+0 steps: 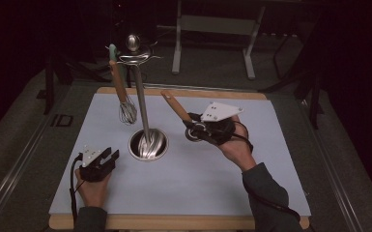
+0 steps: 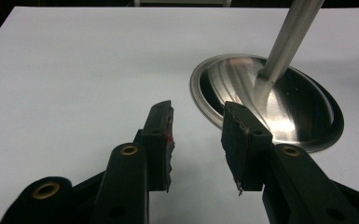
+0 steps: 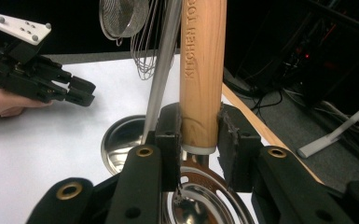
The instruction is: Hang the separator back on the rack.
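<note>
A steel utensil stand rises from a round dished base (image 1: 158, 151) on a thin pole (image 1: 142, 104). A whisk (image 1: 128, 112) with a wooden handle hangs from its top. My right gripper (image 1: 193, 129) is right of the base, shut on a wooden-handled utensil (image 1: 176, 105) whose handle slants up and left. In the right gripper view the pads (image 3: 169, 135) clamp the handle's (image 3: 203, 70) lower end, above a slotted metal head (image 3: 205, 196). My left gripper (image 1: 110, 157) rests on the mat left of the base, open with nothing between its fingers (image 2: 161, 135), the base (image 2: 307, 116) just ahead.
A small mesh strainer (image 3: 121, 16) hangs beside the whisk (image 3: 144, 46) on the stand. The white mat (image 1: 188, 183) covers a wooden board. Table legs (image 1: 176, 43) and dark equipment stand on the floor behind. The left gripper (image 3: 74, 91) shows across the mat.
</note>
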